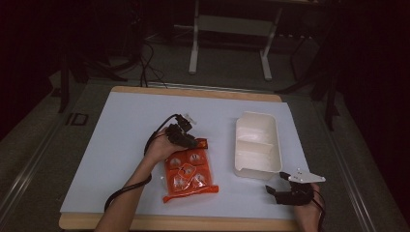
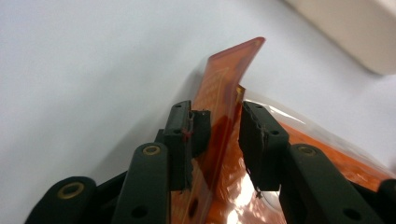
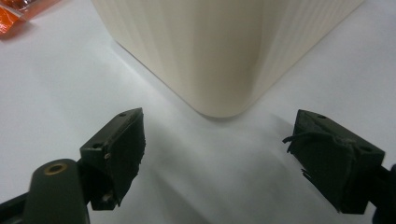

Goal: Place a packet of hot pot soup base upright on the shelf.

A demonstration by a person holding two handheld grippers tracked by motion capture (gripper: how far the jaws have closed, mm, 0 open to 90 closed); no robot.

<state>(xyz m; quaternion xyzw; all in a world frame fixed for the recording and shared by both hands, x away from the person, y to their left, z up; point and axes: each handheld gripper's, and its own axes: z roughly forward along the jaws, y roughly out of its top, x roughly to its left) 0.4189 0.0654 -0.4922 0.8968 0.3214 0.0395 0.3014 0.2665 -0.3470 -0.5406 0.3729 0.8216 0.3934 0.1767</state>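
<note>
Left tool (image 2: 218, 135) pinching far top edge of one orange packet (image 1: 188, 174), packet flat on white surface (image 1: 125, 130). Right tool (image 3: 219, 158) spread wide, unloaded, near corner of one cream two-compartment tray (image 1: 257, 145).

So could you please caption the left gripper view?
Left gripper pinching the orange packet's sealed edge above the white table.

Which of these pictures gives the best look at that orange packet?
The high view: there the whole orange packet lies flat on the table, its far end at the left gripper. The left gripper view shows just that raised end up close, between the black jaws. The right gripper view catches a small orange corner at the top left.
</note>
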